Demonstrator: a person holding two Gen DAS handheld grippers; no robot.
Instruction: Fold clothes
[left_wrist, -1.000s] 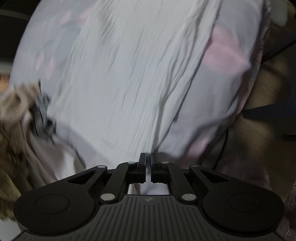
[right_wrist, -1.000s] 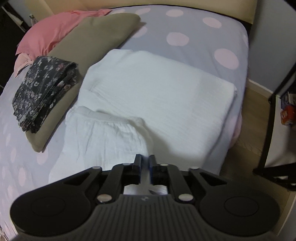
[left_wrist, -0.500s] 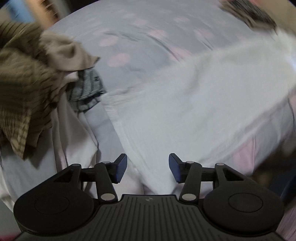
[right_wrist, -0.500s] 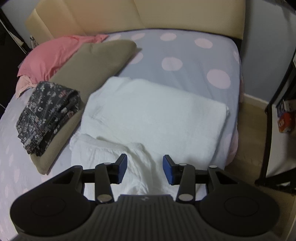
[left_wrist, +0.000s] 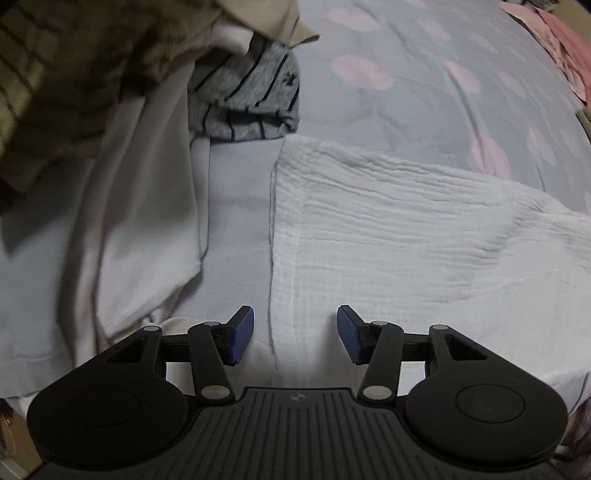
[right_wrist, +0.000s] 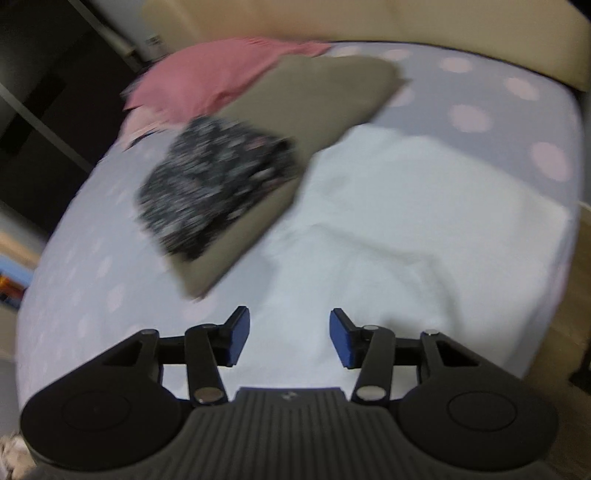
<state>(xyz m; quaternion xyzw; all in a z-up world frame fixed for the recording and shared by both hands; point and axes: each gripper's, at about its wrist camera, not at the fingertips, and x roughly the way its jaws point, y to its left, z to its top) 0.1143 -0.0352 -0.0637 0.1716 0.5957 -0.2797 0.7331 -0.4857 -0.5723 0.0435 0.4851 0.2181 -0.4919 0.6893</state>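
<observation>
Both grippers hang over the bed with nothing between their fingers. The left gripper (left_wrist: 295, 339) has its blue pads spread wide, poised above the left hem of the white crinkled garment (left_wrist: 406, 229), which lies flat on the lilac sheet with pink dots (left_wrist: 406, 74). To the left of that hem sits a loose heap — a plain white top (left_wrist: 147, 221), a grey striped piece (left_wrist: 251, 99) and an olive striped one (left_wrist: 74, 74) piled over each other.

The right gripper (right_wrist: 290, 339) is likewise spread and holds nothing. From its view the white garment (right_wrist: 424, 229) spreads across the near right part of the bed, folded over itself by the look of it, though the blur makes the layers hard to read. Beside it, touching its far left edge, lies a khaki pillow (right_wrist: 314, 110) with a folded dark floral garment (right_wrist: 214, 184) resting on top — and a pink pillow (right_wrist: 207, 77) behind, near the beige headboard (right_wrist: 406, 18).
</observation>
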